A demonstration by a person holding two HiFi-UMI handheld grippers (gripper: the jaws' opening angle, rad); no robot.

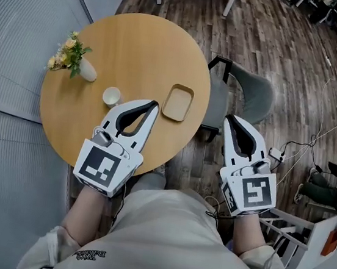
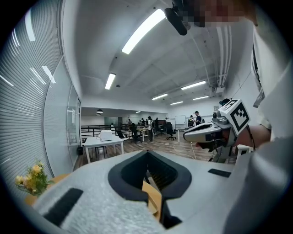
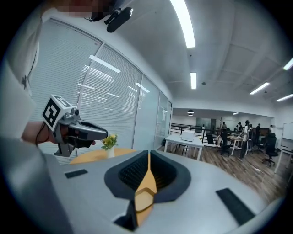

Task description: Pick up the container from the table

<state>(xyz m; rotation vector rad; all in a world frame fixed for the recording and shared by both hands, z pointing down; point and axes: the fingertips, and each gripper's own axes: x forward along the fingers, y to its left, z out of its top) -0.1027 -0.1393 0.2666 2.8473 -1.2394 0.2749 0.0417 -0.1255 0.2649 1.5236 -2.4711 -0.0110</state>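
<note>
Nearest you, both tongs are pinched together with nothing in them. Your left gripper (image 1: 154,105) hangs over the near part of the round wooden table (image 1: 144,41), and your right gripper (image 1: 228,118) is off to the right, over the plank floor. Just beyond the left tips lies the container (image 1: 178,102), a shallow tan tray with rounded corners and a raised rim, near the table's right edge. It looks light, stiff and probably slick, so spread the jaws and pinch a rim wall. Left of it is a small white cup (image 1: 112,96). Farther left stands a vase (image 1: 88,71) of yellow flowers.
</note>
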